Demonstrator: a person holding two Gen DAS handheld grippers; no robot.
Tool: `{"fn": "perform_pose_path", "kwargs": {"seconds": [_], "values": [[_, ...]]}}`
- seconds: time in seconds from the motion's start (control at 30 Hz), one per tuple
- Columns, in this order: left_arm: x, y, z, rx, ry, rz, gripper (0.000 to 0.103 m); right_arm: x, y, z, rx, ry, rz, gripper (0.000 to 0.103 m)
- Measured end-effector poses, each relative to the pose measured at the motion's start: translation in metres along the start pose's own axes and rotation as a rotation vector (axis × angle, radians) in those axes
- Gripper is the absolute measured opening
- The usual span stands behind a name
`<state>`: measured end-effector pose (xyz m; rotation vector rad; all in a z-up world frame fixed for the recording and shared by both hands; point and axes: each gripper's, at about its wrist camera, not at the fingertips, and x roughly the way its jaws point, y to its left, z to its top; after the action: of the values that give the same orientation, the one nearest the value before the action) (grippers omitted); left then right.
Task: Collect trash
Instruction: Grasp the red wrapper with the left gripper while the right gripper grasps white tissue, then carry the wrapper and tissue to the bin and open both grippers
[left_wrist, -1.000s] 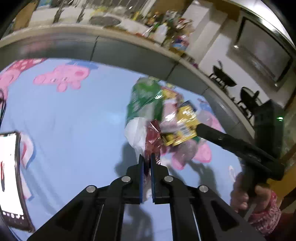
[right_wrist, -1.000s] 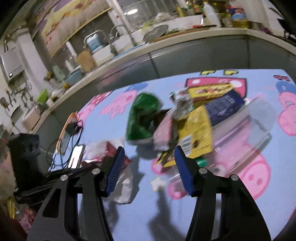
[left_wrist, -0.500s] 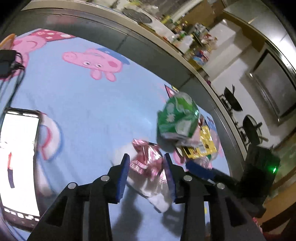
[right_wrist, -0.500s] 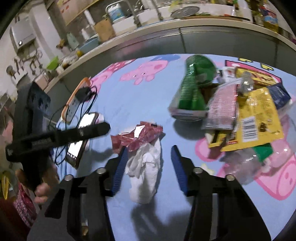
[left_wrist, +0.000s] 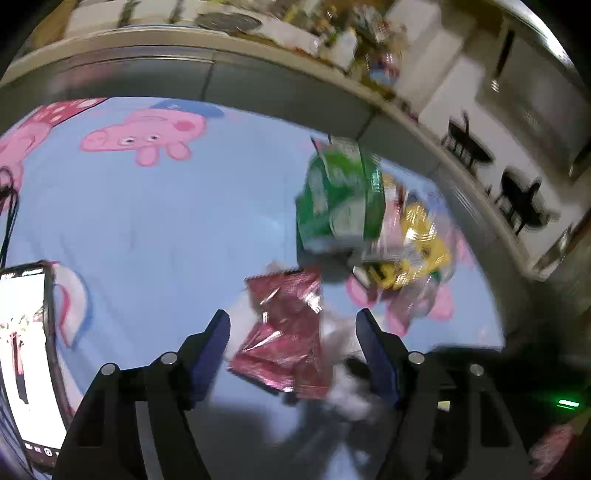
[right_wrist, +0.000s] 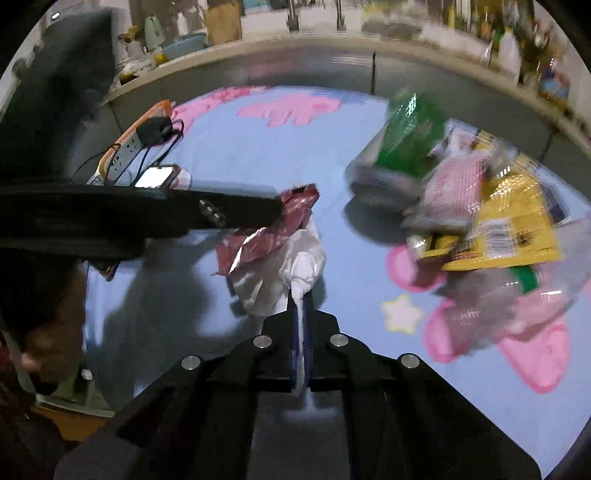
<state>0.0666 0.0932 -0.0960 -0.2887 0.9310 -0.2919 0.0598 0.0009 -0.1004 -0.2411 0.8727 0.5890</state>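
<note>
Two pieces of trash lie apart from the main heap, and they are the ones in hand. The right gripper (right_wrist: 301, 325) has just been closing and now pinches a tail of the white tissue (right_wrist: 295, 269) between its pads. The left gripper (left_wrist: 293, 332) has just been opening; its jaws stand wide with the red foil wrapper (left_wrist: 288, 328) between them, no pad pressing on it, so the wrapper looks let go. In the right wrist view the wrapper lies against the top of the tissue, beside one dark finger of the left gripper. Most of the work seems to be gathered already: a green bag (right_wrist: 410, 129), a pink packet (right_wrist: 458, 181), a yellow wrapper (right_wrist: 509, 229) and some clear plastic (right_wrist: 517, 295) are piled touching one another further along the cloth, well apart from the tissue. What is left, as I judge it, is to bring tissue and red wrapper over to that pile; no bin shows in either view. Everything rests on a light blue tablecloth (left_wrist: 147, 221) printed with pink cartoon pigs. A lit phone (left_wrist: 26, 350) and a power strip (right_wrist: 125, 155) with cables sit at its left side. Behind runs a grey counter (right_wrist: 295, 62) crowded with bottles, bowls and jars, blurred here, with white cabinets and dark pans beyond.
</note>
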Motion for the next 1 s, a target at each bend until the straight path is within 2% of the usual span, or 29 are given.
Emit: {"fn": "perform_pose_path", "kwargs": {"seconds": [0.07,0.2,0.23,0.33,0.4,0.43,0.47,0.57,0.6,0.63,0.7,0.87,0.97,1.0], "values": [[0.014,-0.006,-0.001,0.021,0.036,0.026,0.068,-0.022,-0.004,-0.007,-0.006,-0.045,-0.024,0.002],[0.031,-0.008,-0.001,-0.008,0.083,0.008,0.061,-0.062,-0.022,-0.025,-0.001,-0.114,-0.089,0.002],[0.032,-0.012,-0.001,0.002,0.075,0.027,0.061,-0.075,-0.029,-0.031,0.012,-0.132,-0.121,0.002],[0.036,-0.023,-0.002,0.029,0.093,0.024,0.058,-0.103,-0.056,-0.052,0.099,-0.163,-0.142,0.002],[0.038,-0.036,-0.005,0.076,0.101,0.016,0.041,-0.114,-0.072,-0.068,0.156,-0.161,-0.161,0.002],[0.040,-0.042,-0.006,0.093,0.106,0.022,0.039,-0.120,-0.084,-0.078,0.192,-0.152,-0.165,0.003],[0.042,-0.048,-0.008,0.114,0.112,0.027,0.032,-0.121,-0.093,-0.085,0.219,-0.138,-0.158,0.003],[0.045,-0.057,-0.015,0.143,0.115,0.054,0.022,-0.118,-0.117,-0.114,0.312,-0.087,-0.169,0.007],[0.043,-0.059,-0.018,0.152,0.116,0.057,0.016,-0.118,-0.124,-0.121,0.337,-0.074,-0.162,0.016],[0.040,-0.060,-0.019,0.154,0.114,0.053,0.014,-0.117,-0.129,-0.130,0.367,-0.063,-0.142,0.041],[0.032,-0.067,-0.024,0.167,0.115,0.039,0.011,-0.118,-0.139,-0.139,0.403,-0.082,-0.125,0.075],[0.018,-0.088,-0.032,0.181,0.138,-0.030,0.010,-0.103,-0.135,-0.127,0.328,-0.103,-0.101,0.076],[0.015,-0.105,-0.032,0.194,0.160,-0.087,0.010,-0.083,-0.124,-0.124,0.255,-0.070,-0.132,0.074],[0.016,-0.112,-0.031,0.203,0.167,-0.096,0.010,-0.075,-0.122,-0.123,0.225,-0.050,-0.149,0.056]]}}
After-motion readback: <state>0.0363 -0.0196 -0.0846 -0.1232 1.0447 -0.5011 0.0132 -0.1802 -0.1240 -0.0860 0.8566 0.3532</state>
